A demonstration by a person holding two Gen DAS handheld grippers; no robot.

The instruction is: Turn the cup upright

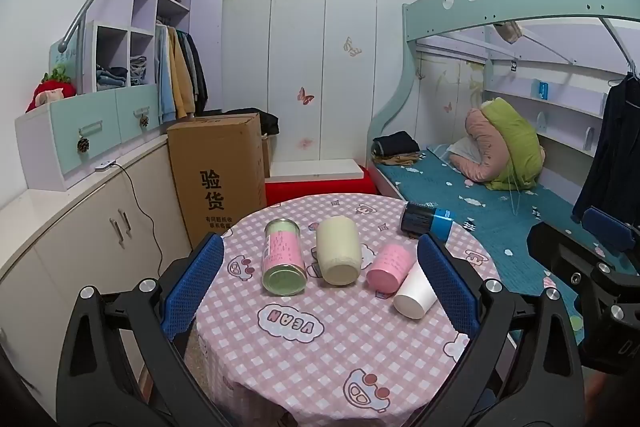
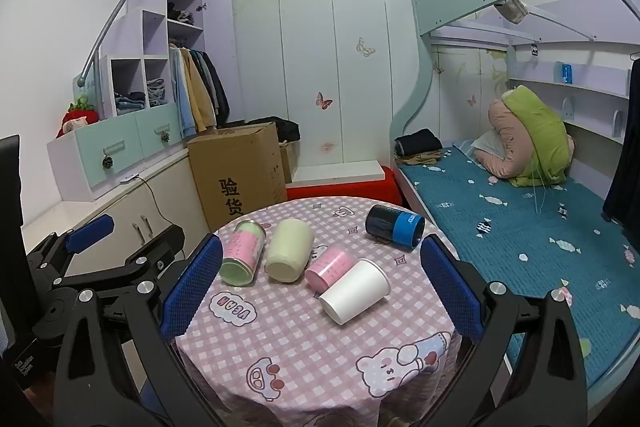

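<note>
Bedroom furniture rings a small round table (image 2: 280,347) under a pink checked cloth, with a bunk bed (image 2: 520,211) on one side and a cardboard box (image 2: 240,171) behind. Five cups lie on their sides on the cloth, so by the look of it nothing of the task is done yet: a green cup with a pink label (image 2: 242,255), a cream cup (image 2: 288,251) just beside it, a pink cup (image 2: 330,267), a white paper cup (image 2: 356,291) touching the pink one, and a dark cup with a blue band (image 2: 396,227) apart from the rest near the far edge. The task does not say which cup is meant, and the pictures give no hint. Every step is left, I judge: reach, grip, turn and set down. The left gripper (image 1: 320,283) hovers short of the row with its jaws spread wide and nothing between them; the right gripper (image 2: 322,283) does the same, jaws wide and empty. From the left wrist view the right jaw finger covers part of the white paper cup (image 1: 414,293). The near table edge is cut off behind the gripper bodies, and the insides of most cups cannot be seen.
</note>
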